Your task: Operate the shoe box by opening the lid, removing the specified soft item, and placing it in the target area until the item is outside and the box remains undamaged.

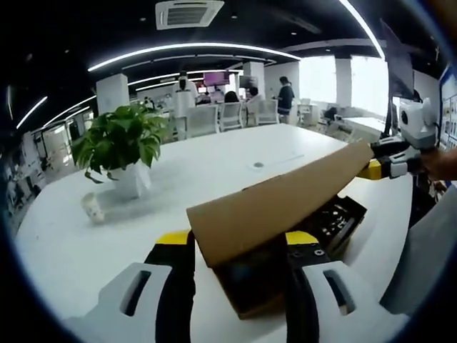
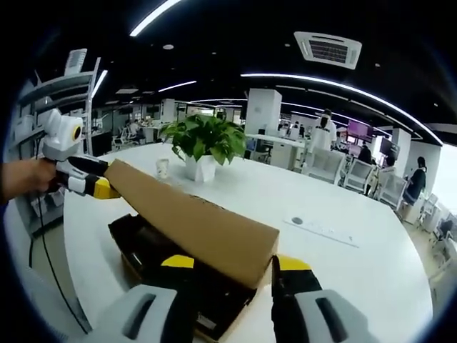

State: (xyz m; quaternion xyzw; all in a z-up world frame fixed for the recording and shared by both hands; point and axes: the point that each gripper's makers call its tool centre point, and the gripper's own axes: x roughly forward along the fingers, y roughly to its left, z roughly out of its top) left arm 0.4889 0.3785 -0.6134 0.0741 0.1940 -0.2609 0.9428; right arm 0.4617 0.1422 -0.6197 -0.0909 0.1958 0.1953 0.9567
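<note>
Both grippers are pinching the cardboard lid [image 1: 275, 204], left gripper [image 1: 239, 246] and right gripper [image 2: 228, 268] at opposite ends, above the box [image 2: 150, 250] at 6 o'clock; uneven lifting risks tearing it.

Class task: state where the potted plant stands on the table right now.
In the left gripper view the potted plant stands on the white table, left of the raised cardboard lid, with a small paper cup beside it.

Bright ceiling strips, fisheye-warped edges
</note>
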